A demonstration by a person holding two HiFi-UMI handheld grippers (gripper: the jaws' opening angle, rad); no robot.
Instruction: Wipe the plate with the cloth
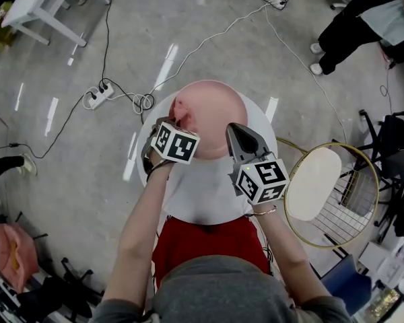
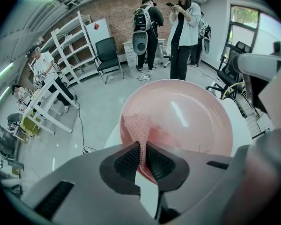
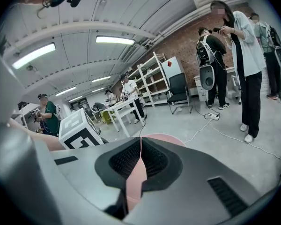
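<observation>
Left gripper (image 2: 143, 154): jaws are clamping shut on the pink mesh cloth (image 2: 136, 128). The cloth is running up out of the jaws and lying against the left inner part of the pink plate (image 2: 192, 116). Right gripper (image 3: 139, 159): jaws are pinching the plate's thin rim, seen edge-on between the pads. In the head view the plate is sitting over the far half of the round white surface (image 1: 209, 197), with the left gripper at its left side and the right gripper at its near-right edge.
</observation>
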